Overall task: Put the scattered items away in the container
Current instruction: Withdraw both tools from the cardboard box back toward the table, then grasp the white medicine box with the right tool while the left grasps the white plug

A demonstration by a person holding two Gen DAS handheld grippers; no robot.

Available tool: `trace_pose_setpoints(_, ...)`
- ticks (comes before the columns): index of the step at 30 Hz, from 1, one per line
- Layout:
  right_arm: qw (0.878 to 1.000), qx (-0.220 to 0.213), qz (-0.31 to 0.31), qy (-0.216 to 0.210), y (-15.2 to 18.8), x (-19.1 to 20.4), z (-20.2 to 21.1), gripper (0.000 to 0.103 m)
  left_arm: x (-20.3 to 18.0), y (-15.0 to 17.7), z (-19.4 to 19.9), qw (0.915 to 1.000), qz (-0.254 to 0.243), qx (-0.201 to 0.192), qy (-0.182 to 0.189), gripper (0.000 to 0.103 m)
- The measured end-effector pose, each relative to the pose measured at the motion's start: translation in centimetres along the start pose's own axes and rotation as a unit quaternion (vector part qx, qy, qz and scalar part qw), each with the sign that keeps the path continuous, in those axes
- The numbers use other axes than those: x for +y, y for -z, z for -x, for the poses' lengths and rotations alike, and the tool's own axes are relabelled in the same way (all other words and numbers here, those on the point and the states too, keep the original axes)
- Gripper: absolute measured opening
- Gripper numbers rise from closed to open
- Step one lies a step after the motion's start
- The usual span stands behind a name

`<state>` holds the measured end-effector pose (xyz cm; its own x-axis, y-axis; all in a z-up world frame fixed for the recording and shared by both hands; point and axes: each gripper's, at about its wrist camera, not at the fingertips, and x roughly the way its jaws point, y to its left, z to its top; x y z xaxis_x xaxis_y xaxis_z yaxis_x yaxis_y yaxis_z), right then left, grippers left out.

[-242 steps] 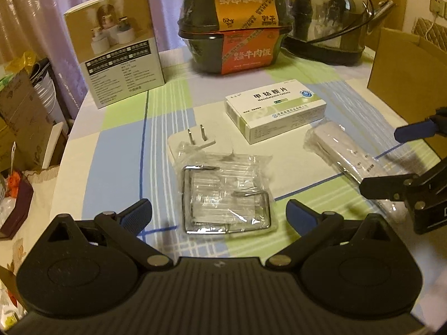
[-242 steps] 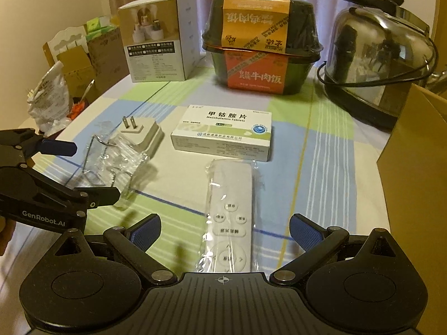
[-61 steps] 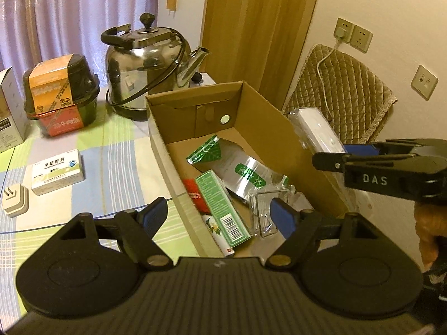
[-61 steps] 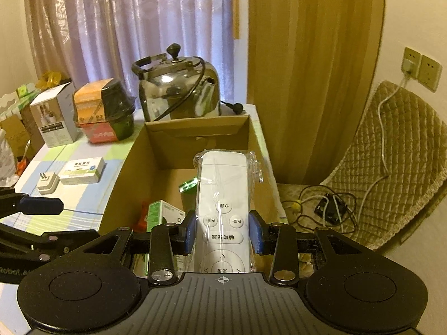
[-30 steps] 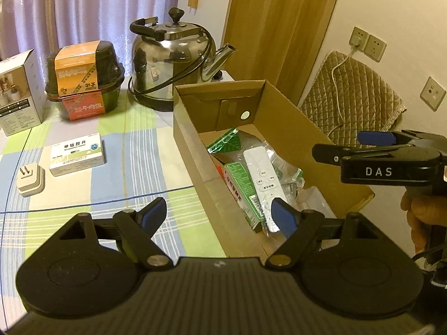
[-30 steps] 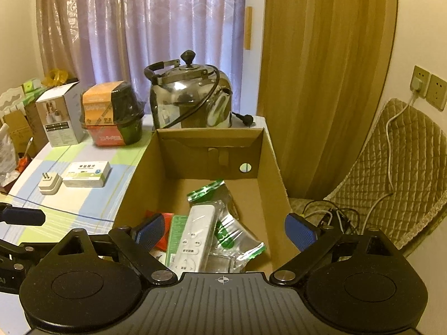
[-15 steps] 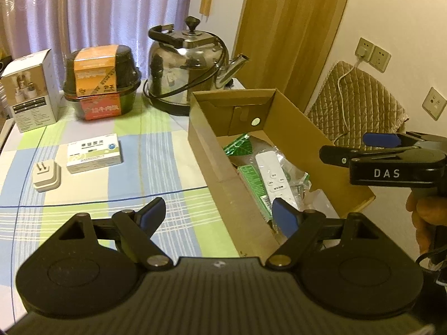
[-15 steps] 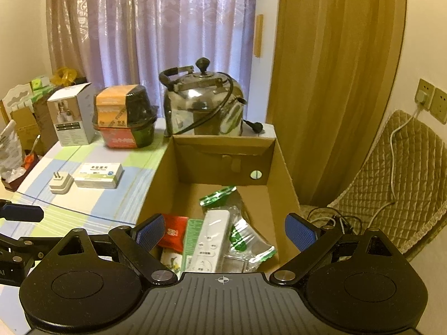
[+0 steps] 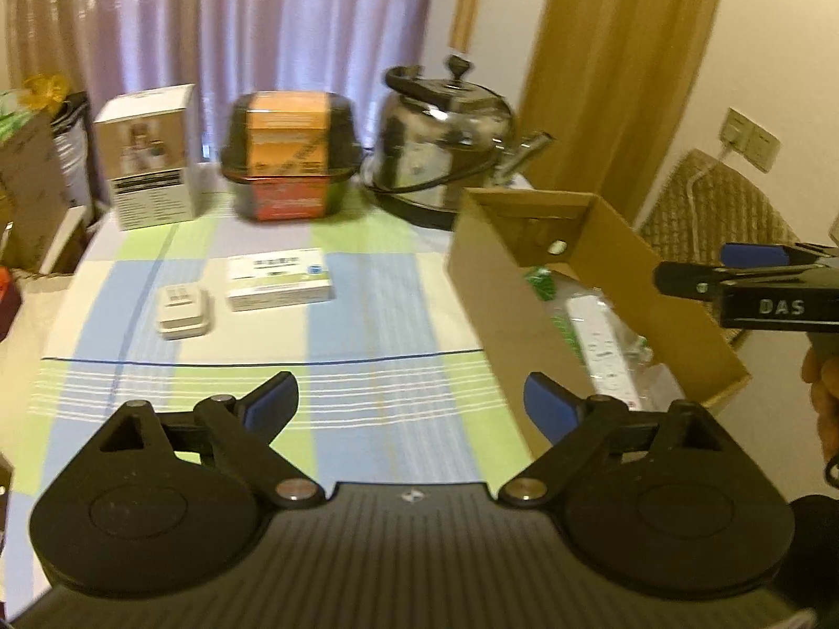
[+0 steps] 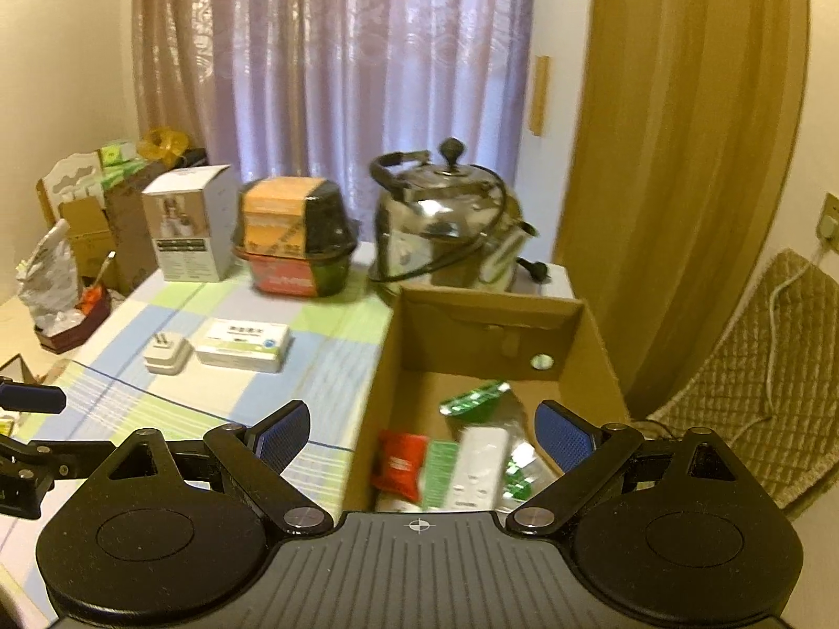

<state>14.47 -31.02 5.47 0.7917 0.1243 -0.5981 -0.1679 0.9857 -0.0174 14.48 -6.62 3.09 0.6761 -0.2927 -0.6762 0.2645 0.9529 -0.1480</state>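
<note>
Two items lie loose at frame left: white plug adapter (image 9: pixel 181 309) beside white-green medicine box (image 9: pixel 280 283), print blurred. Right gripper (image 9: pixel 697 270), marked "DAS", spread wide, empty. Left gripper (image 9: pixel 411 401) likewise. White remote (image 10: pixel 480 466) inside cardboard box (image 10: pixel 495 322), long axis running toward the camera.

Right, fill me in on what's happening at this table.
A person is tidying loose items into the brown cardboard box. The white remote control already lies inside. Both the left hand-held gripper and the right hand-held gripper are open and empty. The white wall plug and white medicine carton remain on the checked tablecloth.
</note>
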Motion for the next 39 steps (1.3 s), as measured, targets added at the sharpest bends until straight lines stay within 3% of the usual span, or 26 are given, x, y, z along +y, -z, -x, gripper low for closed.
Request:
trace_pose_setpoints(8, 0.999, -0.002, 0.038, -0.037, -1.7, 4.5, -1.5, 0.098, 5.7, 0.4, 0.7, 0.9988, 0.010, -0.002, -0.048, 0.102)
trace_pose_setpoints(14, 0.995, 0.009, 0.074, -0.064, -2.8, 7.8, -4.3, 0.098, 10.0, 1.2, -0.5, 0.9964, 0.017, 0.007, -0.083, 0.102)
trace_pose_setpoints(19, 0.983, 0.028, 0.146, -0.106, -3.6, 11.0, -8.3, 0.098, 13.4, 1.4, -2.7, 0.9953, 0.018, 0.012, -0.094, 0.102)
trace_pose_setpoints(29, 0.928, 0.088, 0.312, -0.183, -5.3, 15.3, -20.3, 0.097, 18.1, 0.8, -10.0, 0.9939, 0.022, 0.016, -0.107, 0.102)
trace_pose_setpoints(34, 0.893, 0.104, 0.384, -0.211, -5.6, 16.0, -25.5, 0.097, 19.1, 0.5, -13.0, 0.9940, 0.024, 0.006, -0.106, 0.102)
trace_pose_setpoints(39, 0.848, 0.118, 0.461, -0.233, -5.8, 16.7, -29.5, 0.097, 19.4, 0.8, -15.2, 0.9944, 0.010, 0.004, -0.105, 0.102)
